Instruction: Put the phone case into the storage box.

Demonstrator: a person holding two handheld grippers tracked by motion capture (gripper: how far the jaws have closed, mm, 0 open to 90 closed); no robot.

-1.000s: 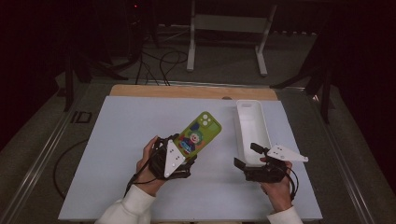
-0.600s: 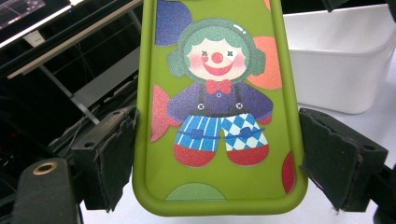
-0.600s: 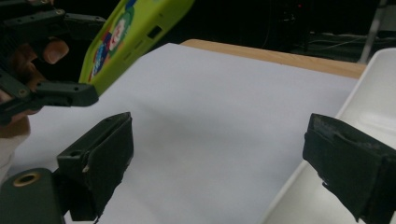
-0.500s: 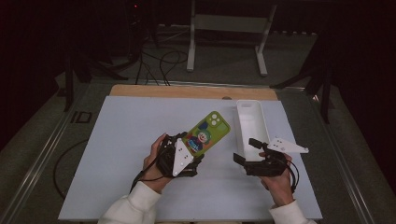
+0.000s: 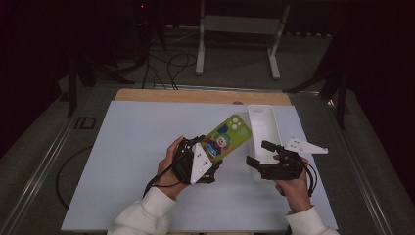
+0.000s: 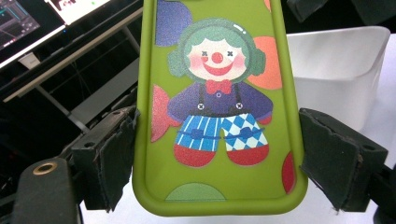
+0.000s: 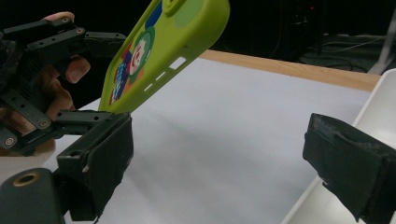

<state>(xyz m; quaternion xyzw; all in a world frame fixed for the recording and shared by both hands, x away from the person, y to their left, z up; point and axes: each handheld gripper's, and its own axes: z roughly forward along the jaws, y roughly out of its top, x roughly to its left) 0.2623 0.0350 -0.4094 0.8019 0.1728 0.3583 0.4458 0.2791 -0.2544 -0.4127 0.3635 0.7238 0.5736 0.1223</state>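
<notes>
Above the bench (image 5: 132,147), the left claw (image 5: 211,152) grips a green phone case (image 5: 226,136) by its edges, its top end cut off in the left gripper view. The right claw (image 5: 258,154) hangs released beside a white tray (image 5: 264,122).

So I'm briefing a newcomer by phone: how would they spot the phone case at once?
Find the pale mat on the table, then the white bin near its right edge. Just left of the bin, the left gripper holds the phone case up off the mat. It is the one bright green thing, printed with a cartoon clown.
</notes>
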